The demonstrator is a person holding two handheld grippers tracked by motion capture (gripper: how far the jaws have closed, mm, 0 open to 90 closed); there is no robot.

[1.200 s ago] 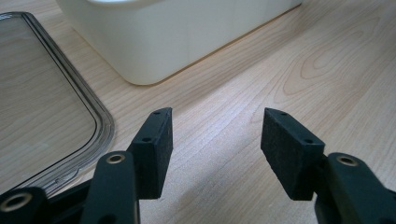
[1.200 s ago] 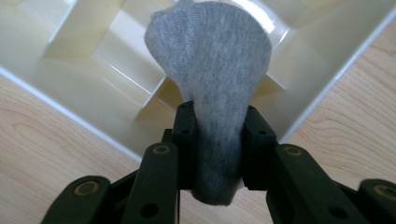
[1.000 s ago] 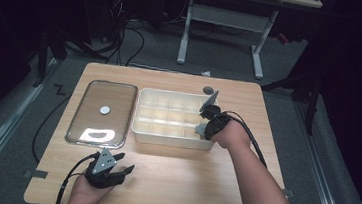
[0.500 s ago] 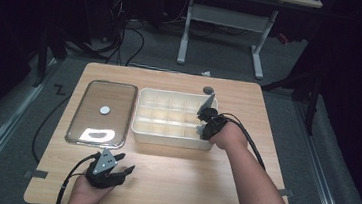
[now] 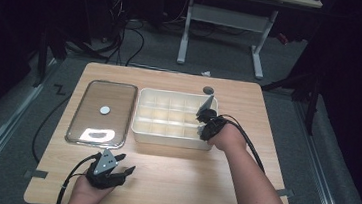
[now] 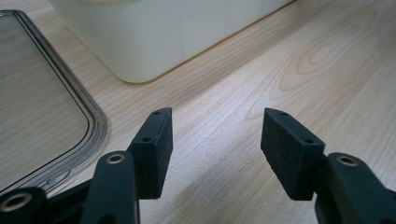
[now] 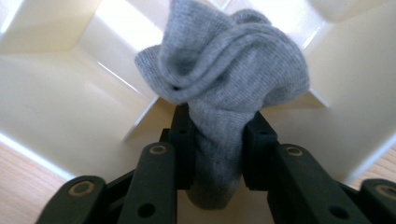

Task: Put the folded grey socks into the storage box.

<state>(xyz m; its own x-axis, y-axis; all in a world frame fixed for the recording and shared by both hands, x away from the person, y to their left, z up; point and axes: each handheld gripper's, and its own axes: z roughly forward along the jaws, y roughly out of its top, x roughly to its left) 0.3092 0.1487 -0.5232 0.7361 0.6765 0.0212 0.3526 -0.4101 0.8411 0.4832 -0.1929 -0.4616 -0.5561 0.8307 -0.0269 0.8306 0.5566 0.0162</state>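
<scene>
My right gripper [image 7: 217, 116] points down into a compartment at the right end of the cream divided box [image 7: 56, 107], with a bunched grey sock [image 7: 224, 60] between its pads. Its jaws have just been opening a little, and the pads still touch the sock on both sides. From above, that gripper [image 5: 202, 121] hangs over the right edge of the box [image 5: 139, 128]. My left gripper [image 5: 128, 162] rests on the table near the front edge. Its jaws [image 6: 217, 140] stand open with only bare wood between them.
A clear lid [image 5: 114, 100] with a white knob lies flat to the left of the box; its rim [image 6: 95, 126] is close to my left gripper. A small dark round spot [image 5: 208, 90] sits behind the box. The wooden table [image 5: 186, 183] is bare along the front.
The right gripper has shifted slightly toward the near side of the box with the sock. The left gripper has not moved.
</scene>
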